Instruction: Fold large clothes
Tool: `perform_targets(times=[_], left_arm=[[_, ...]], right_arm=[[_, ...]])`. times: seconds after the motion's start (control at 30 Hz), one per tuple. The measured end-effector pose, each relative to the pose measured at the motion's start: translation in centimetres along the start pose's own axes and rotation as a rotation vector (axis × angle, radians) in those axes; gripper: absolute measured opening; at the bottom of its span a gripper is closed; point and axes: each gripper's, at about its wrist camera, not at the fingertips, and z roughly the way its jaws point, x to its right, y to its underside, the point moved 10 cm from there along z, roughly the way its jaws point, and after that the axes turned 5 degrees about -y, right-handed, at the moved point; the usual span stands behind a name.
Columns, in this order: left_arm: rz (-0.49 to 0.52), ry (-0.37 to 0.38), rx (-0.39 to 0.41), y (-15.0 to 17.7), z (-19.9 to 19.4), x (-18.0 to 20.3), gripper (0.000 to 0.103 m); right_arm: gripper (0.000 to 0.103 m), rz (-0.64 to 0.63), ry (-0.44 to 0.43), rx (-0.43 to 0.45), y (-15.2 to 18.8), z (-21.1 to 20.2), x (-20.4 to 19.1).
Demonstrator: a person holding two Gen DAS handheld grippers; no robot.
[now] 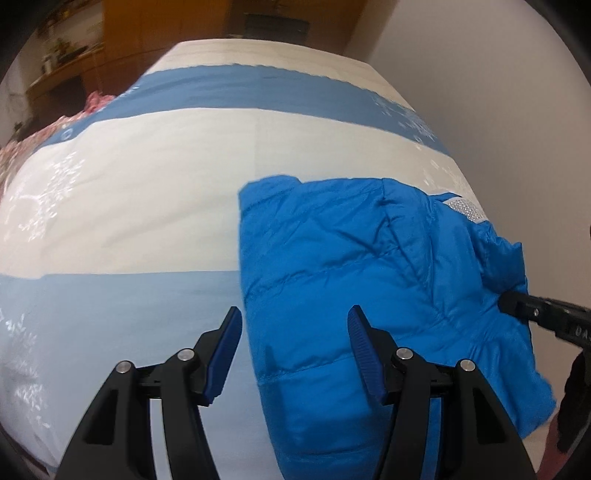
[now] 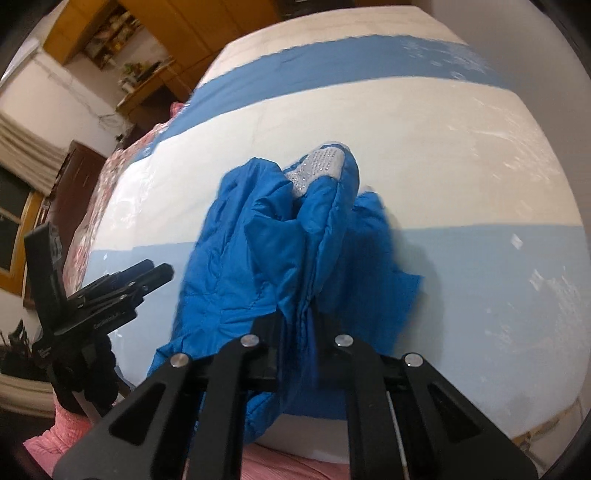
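A bright blue padded jacket [image 1: 351, 266] lies partly folded on the bed, with a silver-dotted white patch [image 1: 466, 209] at its far right. My left gripper [image 1: 295, 350] hovers open over the jacket's near left edge, its blue pads [image 1: 364, 354] apart and pressing on nothing. My right gripper [image 2: 300, 319] is shut on a bunched fold of the jacket [image 2: 258, 236], which rises in a ridge in front of it. From the left wrist view the right gripper [image 1: 517, 308] bites the jacket's right edge. The left gripper [image 2: 159, 273] shows at the left of the right wrist view.
The bed is covered by a sheet [image 1: 147, 192] in white and blue bands with snowflake prints. Pink floral bedding [image 2: 99, 192] lies along its left side. Wooden cupboards [image 2: 184, 26] stand behind, a plain wall [image 1: 498, 92] to the right. A pink sleeve [image 2: 62, 432] shows below.
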Motion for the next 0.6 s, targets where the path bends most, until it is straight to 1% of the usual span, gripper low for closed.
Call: perform_targets(times=[0.1,0.13,0.2,0.3,0.33,0.43,0.47,0.53,0.57,0.6], left_arm=[[0.042,0.001,-0.042,0.9,2.1,1.6,0.059],[0.047,0.006,-0.063,1.4,3.1,2.0,0.059],[0.049,0.008,-0.078,1.8,4.4,2.2,0.062],[0.032,0.025,-0.082,2.1,5.5,2.3,0.064],[0.03,0.02,-0.083,2.2,5.7,2.2,0.064],[0.036,0.001,-0.082,2.5,5.5,2.2,0.063],[0.031,0.001,-0.085,2.5,5.2,2.2,0.063],[0.018,0.003,-0.083,2.6,4.2,1.9,0.061],[0.022,0.002,-0.074,2.3,3.7,1.8,0.061],[0.032,0.0,-0.063,2.3,3.1,1.7,0.061]], right_arm=[[0.008,0.047,0.028,-0.051,1.4,2.3,2.9],[0.009,0.061,0.029,-0.072,1.9,3.4,3.8],[0.011,0.086,0.034,-0.099,2.9,5.4,5.0],[0.014,0.121,0.009,-0.107,3.8,7.8,6.2],[0.015,0.126,0.0,-0.107,4.0,8.0,6.3],[0.017,0.095,0.005,-0.113,3.9,7.3,6.1],[0.024,0.073,0.03,-0.102,3.6,6.1,5.9],[0.024,0.005,0.084,-0.06,2.7,4.0,5.0],[0.024,-0.053,0.086,-0.029,2.2,2.3,3.7],[0.024,-0.085,0.066,-0.017,2.0,1.5,2.6]])
